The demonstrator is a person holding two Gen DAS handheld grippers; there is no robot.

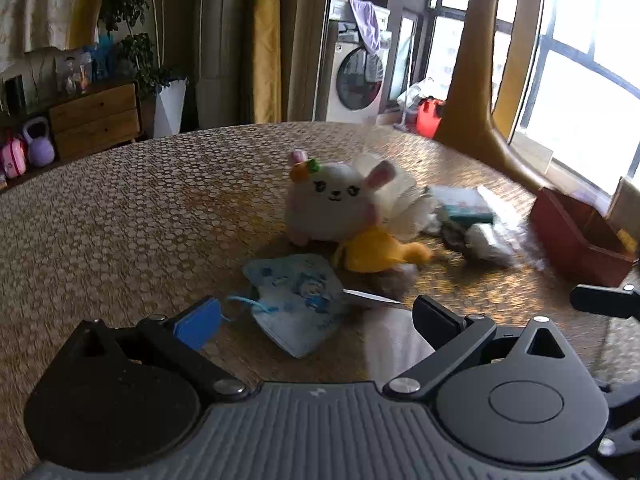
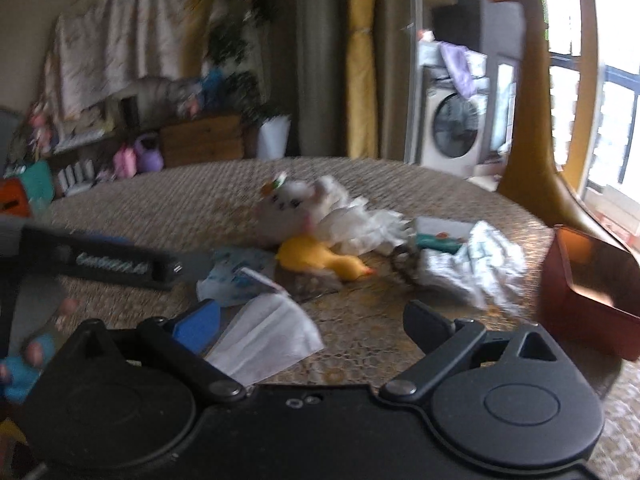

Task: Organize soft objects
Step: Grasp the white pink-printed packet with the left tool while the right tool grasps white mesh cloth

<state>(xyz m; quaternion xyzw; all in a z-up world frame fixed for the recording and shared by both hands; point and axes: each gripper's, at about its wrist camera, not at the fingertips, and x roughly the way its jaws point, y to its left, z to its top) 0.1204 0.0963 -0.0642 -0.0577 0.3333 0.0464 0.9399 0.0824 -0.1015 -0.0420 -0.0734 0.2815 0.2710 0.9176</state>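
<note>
A white plush bunny (image 1: 334, 200) sits mid-table with a yellow plush duck (image 1: 376, 254) lying in front of it and white ruffled fabric (image 1: 404, 204) behind. A blue-patterned face mask (image 1: 298, 300) lies just ahead of my open, empty left gripper (image 1: 316, 318). In the right wrist view the bunny (image 2: 286, 208), the duck (image 2: 320, 260), the blue mask (image 2: 236, 276) and a white mask (image 2: 266, 340) show. My right gripper (image 2: 312, 322) is open and empty, the white mask by its left finger. A crumpled white cloth (image 2: 476, 268) lies to the right.
A red-brown box (image 1: 580, 236) stands at the table's right edge, also in the right wrist view (image 2: 588, 304). A small teal-and-white pack (image 1: 464, 204) and a dark scrap lie beside the cloth. A tall wooden giraffe figure (image 2: 532, 120) stands behind the table. The left gripper's body (image 2: 100, 264) reaches in from the left.
</note>
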